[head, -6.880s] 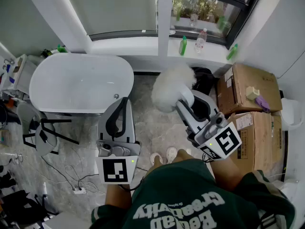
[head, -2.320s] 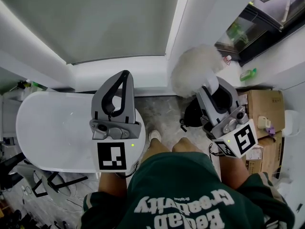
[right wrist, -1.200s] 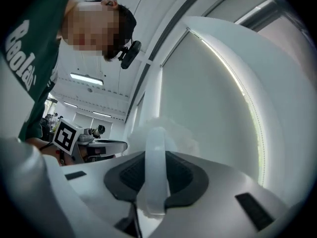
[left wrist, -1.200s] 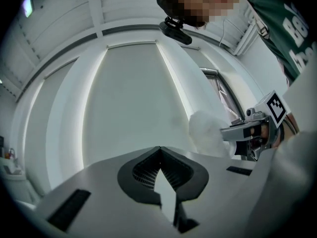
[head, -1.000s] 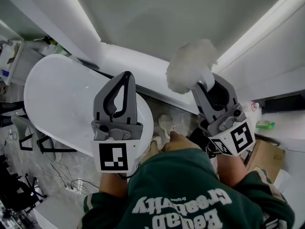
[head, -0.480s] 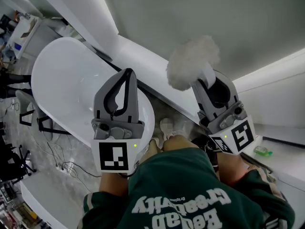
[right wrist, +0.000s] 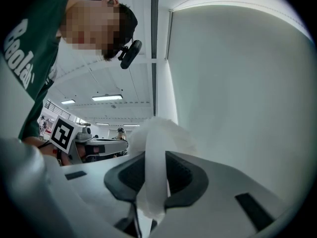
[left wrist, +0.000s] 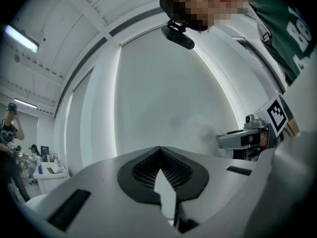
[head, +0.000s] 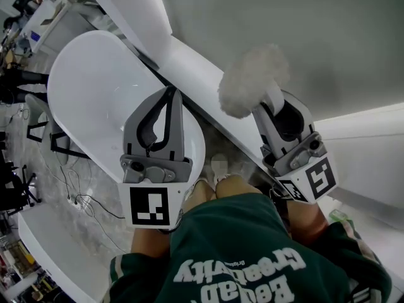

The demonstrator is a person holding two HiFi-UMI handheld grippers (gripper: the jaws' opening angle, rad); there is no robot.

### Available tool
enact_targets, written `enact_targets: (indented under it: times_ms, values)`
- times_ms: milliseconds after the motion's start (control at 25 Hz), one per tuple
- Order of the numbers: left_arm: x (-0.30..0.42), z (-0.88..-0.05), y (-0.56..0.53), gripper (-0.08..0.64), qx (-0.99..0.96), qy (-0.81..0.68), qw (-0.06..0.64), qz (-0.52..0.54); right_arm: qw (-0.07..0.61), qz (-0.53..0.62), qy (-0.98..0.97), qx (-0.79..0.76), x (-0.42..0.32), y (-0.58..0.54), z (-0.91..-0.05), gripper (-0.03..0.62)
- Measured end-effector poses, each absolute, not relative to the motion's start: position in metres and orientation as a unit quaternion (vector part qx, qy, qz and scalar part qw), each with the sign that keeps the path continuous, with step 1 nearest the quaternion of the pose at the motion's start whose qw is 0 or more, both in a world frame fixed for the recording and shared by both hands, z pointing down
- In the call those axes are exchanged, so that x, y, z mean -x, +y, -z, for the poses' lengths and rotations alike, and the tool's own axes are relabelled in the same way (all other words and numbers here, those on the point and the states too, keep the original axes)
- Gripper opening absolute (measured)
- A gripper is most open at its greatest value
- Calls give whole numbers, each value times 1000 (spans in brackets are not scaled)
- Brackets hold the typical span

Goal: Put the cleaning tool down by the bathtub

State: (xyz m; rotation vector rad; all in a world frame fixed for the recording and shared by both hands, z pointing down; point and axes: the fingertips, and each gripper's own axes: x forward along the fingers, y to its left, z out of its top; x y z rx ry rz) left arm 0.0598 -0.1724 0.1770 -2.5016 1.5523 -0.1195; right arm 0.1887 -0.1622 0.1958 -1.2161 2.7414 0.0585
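The cleaning tool has a fluffy white head point(head: 252, 81) and a flat white handle point(right wrist: 154, 172). My right gripper point(head: 278, 106) is shut on that handle, and the head sticks up past the jaws toward the wall. The right gripper view shows the handle clamped between the dark pads point(right wrist: 185, 175) of the right gripper point(right wrist: 154, 157). The white oval bathtub point(head: 91, 93) lies below and to the left. My left gripper point(head: 169, 93) hovers over the tub's near end, shut and empty. Its tips meet in the left gripper view point(left wrist: 159, 150).
A white ledge point(head: 189, 62) runs along the grey wall behind the tub. Black chairs point(head: 44, 131) and floor cables point(head: 88, 201) lie left of the tub, with a white desk point(head: 44, 238) at the lower left. The person's shoes point(head: 214, 169) stand on the marble floor between tub and ledge.
The head view has swung, so the tub and ledge now sit more to the upper left. Both grippers keep their pose, and the tool stays in the right one.
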Motion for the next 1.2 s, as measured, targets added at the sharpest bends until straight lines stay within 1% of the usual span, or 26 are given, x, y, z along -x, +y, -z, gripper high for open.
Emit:
enact_targets:
  times_ms: [240,720,1200]
  values:
    - [-55,-182,-172,3,832,544,97,50,59,-10,918,392,-185,-168,-211,95]
    - [-50,-190,-169,3,831,543,105,54,60,-13,903,425,-193,-164,-209,95]
    - [-17,-182,-142,2,836,537,108,39,48,-27,900,431,-158,-131,-198,95]
